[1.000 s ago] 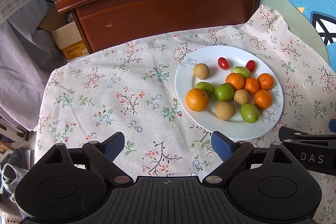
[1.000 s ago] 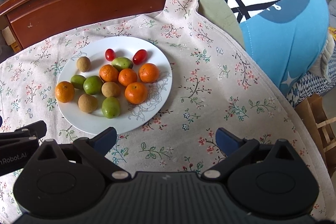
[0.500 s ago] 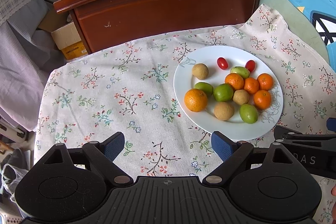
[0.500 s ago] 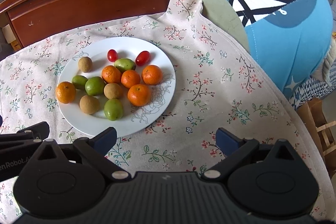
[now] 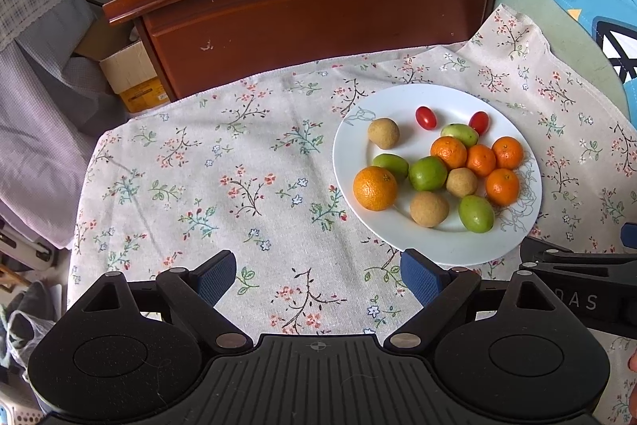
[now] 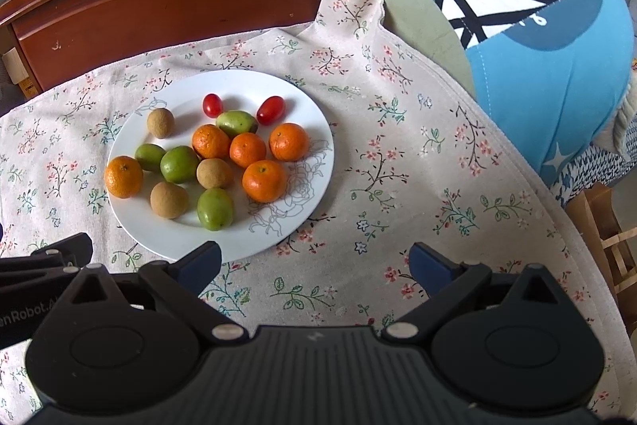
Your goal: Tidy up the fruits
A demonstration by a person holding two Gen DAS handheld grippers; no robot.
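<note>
Inspecting the white plate on the floral cloth: mixed small fruit gathered loosely on it, unsorted. Counted on the plate: five small oranges, largest at the left rim, four clustered toward the right, nearest; four green fruits, one toward the near rim; three brown longan-like fruits, one alone toward the far left of the plate; two cherry tomatoes toward the far rim.

Handling, as judged: all light and round, likely to roll on the glazed plate if nudged. Oranges firm with textured peel, best taken across the widest middle. Tomatoes smooth, thin-skinned, easily crushed; light closure only. Brown fruits probably brittle-shelled. Clustered pieces touching neighbours, so outliers at the plate's left rim and far side offer cleaner access.

Left gripper: jaws spread wide, nothing between them, over bare cloth just short of the plate's near-left rim; plate up and to the right in the left wrist view. Right gripper: jaws likewise wide apart and empty, left fingertip overlapping the plate's near rim in view, actual contact not determinable; fruit beyond and to the left.
</note>
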